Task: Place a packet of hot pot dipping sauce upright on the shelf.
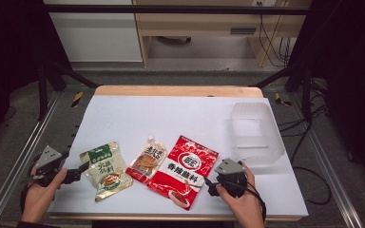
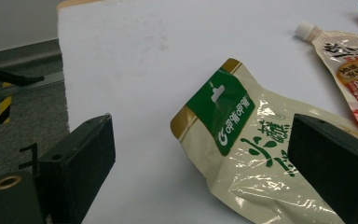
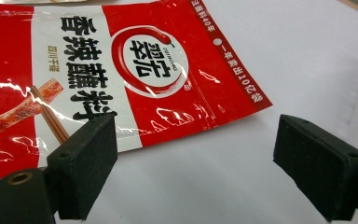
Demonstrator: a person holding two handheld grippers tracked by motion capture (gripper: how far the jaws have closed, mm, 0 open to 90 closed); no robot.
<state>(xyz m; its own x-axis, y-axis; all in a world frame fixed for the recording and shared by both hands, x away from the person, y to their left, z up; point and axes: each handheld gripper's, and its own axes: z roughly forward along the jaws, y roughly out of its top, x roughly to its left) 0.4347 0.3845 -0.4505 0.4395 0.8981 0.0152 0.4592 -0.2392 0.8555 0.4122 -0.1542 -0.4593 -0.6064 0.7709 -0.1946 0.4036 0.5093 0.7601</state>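
On the white counter [image 1: 171,114] lie 3 sauce packets in a row near the person: a beige packet with a green header [image 1: 105,170] at the left, a small spouted pouch [image 1: 147,160] in the middle, and a large red packet [image 1: 184,171] to its right, with a clear plastic bin [image 1: 256,134] standing farther off at the right. The left claw [image 1: 79,170] hovers just beside the left edge of the beige packet, and its own view shows both jaws spread wide with the packet's near corner [image 2: 233,140] lying between them, untouched (no pad presses on it). The right claw [image 1: 210,186] sits just beside the right edge of the red packet; in the right gripper view its jaws also stand released, with the packet's lower right corner [image 3: 168,79] ahead of the gap and bare counter between the pads. My reading is that each hand is lining up on its own packet, perhaps to carry it to the bin. The risks from here come from how flat and glossy these packets are: a jaw closing from above may skid over the film and push the packet sideways into the spouted pouch, which already touches or overlaps the red packet. A pinch on a thin corner alone could let the heavy, floppy body sag and slip free mid-lift, and the lower jaw may jam against the counter instead of sliding under the edge.
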